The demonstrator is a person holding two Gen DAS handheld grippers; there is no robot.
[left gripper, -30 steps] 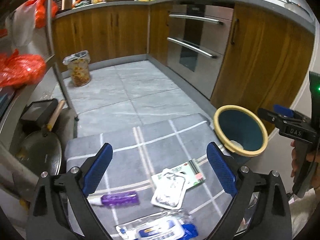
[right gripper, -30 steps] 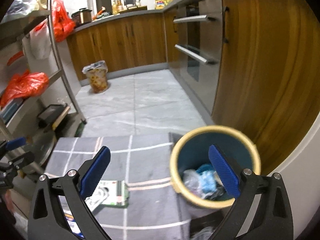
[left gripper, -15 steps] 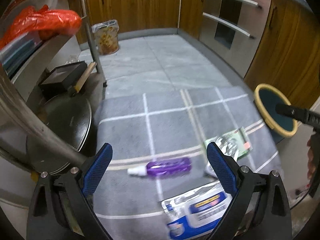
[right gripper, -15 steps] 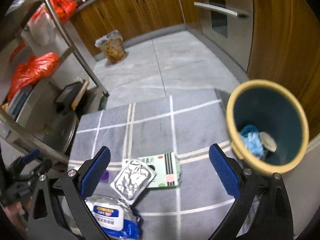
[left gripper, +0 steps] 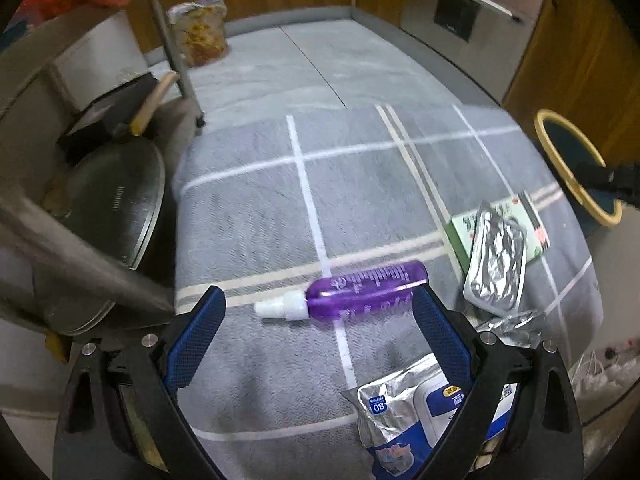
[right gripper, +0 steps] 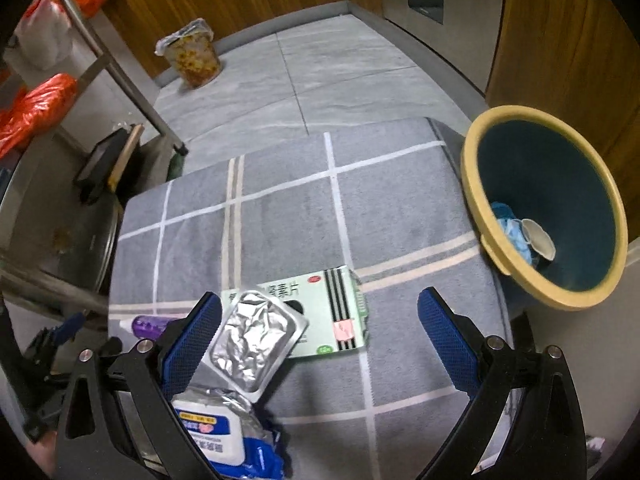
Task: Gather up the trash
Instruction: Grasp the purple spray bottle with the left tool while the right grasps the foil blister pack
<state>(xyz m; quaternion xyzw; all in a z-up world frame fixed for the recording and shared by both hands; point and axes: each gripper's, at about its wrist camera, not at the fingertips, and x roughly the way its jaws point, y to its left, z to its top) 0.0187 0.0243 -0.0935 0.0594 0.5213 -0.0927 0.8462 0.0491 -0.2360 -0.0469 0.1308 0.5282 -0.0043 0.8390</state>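
The left gripper (left gripper: 318, 322) stands with jaws wide apart and empty over the purple bottle (left gripper: 362, 291), which lies on its side on the grey cloth (left gripper: 248, 220). The right gripper (right gripper: 320, 330), equally spread and empty, hangs above the foil tray (right gripper: 256, 344) and green box (right gripper: 328, 312), left of the bin (right gripper: 500, 256). The round bottle may roll away if one finger touches first; the tray may slide off the box.

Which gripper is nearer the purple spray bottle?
Left. The left gripper hangs open just above the purple spray bottle, fingers either side. The right gripper is over the green box, bottle beyond its left finger.
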